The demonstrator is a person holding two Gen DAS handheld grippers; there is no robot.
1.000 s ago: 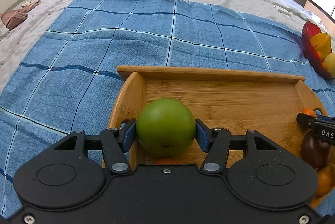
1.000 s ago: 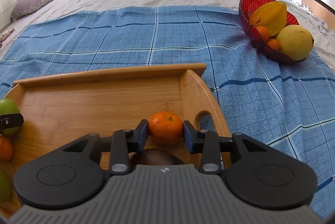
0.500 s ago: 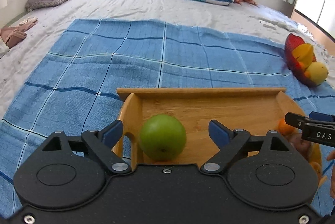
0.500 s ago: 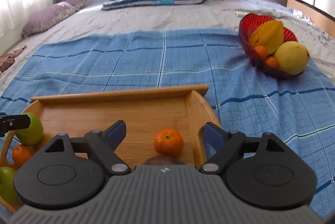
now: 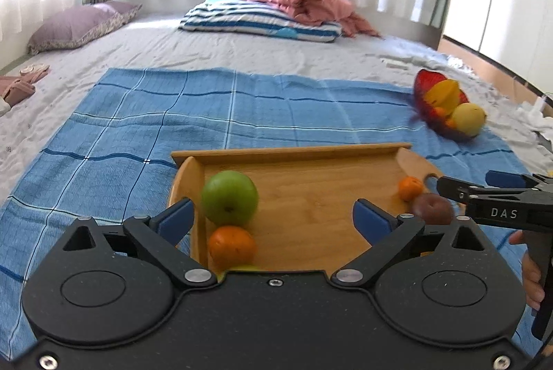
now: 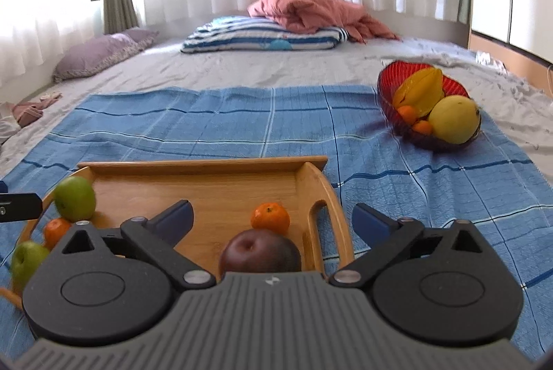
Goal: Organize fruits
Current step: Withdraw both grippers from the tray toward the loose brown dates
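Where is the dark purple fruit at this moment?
In the right wrist view, the dark purple fruit lies in the wooden tray near its right end wall, just in front of the small orange, below the open right gripper.

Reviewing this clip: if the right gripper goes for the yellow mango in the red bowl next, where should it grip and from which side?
Probably from above and the near side, fingers across the mango's narrower middle. It sits at the red bowl's near rim, exposed on top, while the starfruit crowds its far left side.
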